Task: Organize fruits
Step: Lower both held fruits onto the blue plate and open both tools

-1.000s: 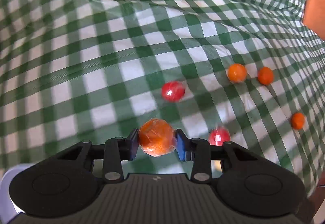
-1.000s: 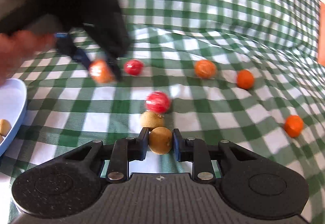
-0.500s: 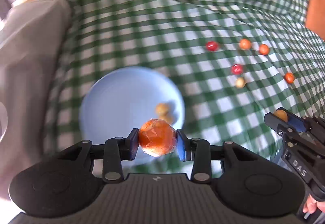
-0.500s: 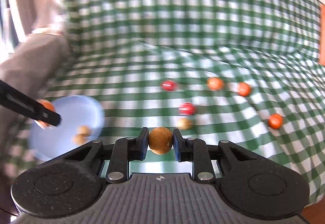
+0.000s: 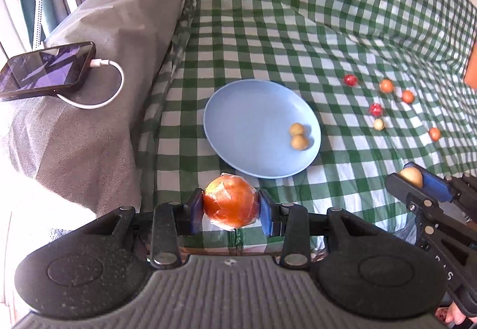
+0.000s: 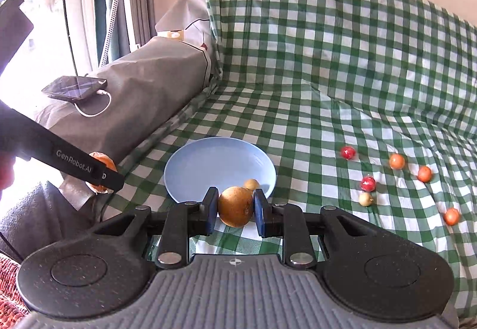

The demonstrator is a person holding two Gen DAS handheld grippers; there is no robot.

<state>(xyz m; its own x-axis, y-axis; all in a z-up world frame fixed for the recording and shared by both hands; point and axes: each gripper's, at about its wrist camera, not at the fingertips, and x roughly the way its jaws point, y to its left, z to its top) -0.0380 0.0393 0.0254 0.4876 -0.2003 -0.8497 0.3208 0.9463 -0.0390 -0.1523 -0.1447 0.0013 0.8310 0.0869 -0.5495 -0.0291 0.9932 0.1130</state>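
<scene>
- The left gripper [image 5: 231, 206] was clamped on an orange fruit [image 5: 230, 201] wrapped in clear film, its blue pads pressed against both sides; it hung just short of the near rim of the blue plate [image 5: 238, 120].
- The right gripper [image 6: 235, 208] pinched a tan round fruit [image 6: 235, 206] between its pads, held at the plate's near edge (in that view the fruit overlapped the rim).
- Two small tan fruits [image 5: 298, 136] lay touching each other inside the plate, toward its right side.
- To the right of the plate, loose on the green checked cloth [image 5: 268, 30], sat two red fruits [image 5: 350, 80], three orange fruits [image 5: 386, 85] and one pale fruit [image 5: 379, 124]; the second red one lay just beside the pale one.
- A phone [image 5: 44, 69] with a white cable [image 5: 101, 90] plugged in rested on the grey covered armrest [image 5: 104, 120], well left of the plate.
</scene>
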